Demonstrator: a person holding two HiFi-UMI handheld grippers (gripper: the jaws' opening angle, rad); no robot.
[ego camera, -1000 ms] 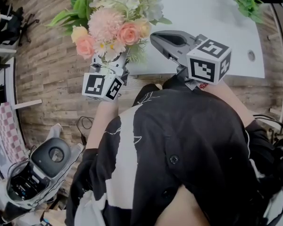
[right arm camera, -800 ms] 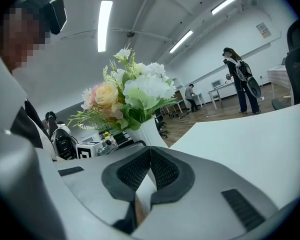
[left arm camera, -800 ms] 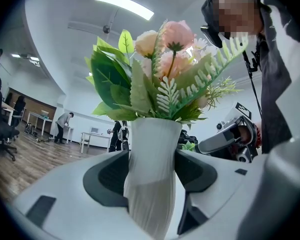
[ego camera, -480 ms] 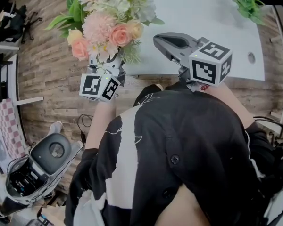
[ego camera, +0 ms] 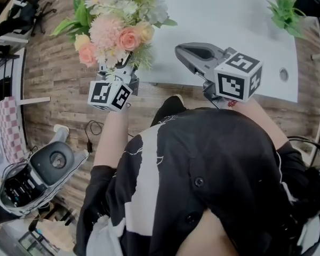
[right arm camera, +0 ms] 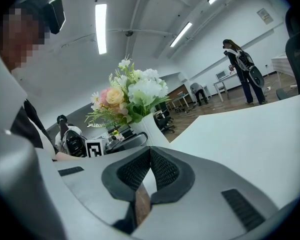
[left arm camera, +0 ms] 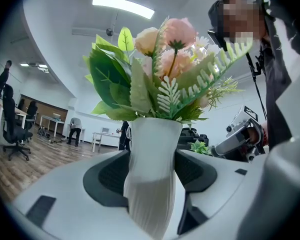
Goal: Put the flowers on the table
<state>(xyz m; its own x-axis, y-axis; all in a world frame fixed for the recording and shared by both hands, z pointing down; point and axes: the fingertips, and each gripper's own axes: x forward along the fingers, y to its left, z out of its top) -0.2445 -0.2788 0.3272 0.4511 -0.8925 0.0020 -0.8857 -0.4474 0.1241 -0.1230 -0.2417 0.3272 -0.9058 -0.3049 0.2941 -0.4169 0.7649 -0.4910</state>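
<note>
A bouquet of pink, peach and white flowers stands in a white ribbed vase. My left gripper is shut on the vase and holds it upright in the air at the near left corner of the white table. In the left gripper view both jaws press the vase's sides. My right gripper is shut and empty over the table's near edge. The right gripper view shows its pads closed together, with the flowers off to the left.
A small green plant sits at the table's far right. On the wood floor at lower left stand a grey and white machine with cables and a checked cloth. People, desks and chairs fill the far room.
My left gripper has carried the bouquet slightly left and farther away. My right gripper has stayed shut and almost still.
</note>
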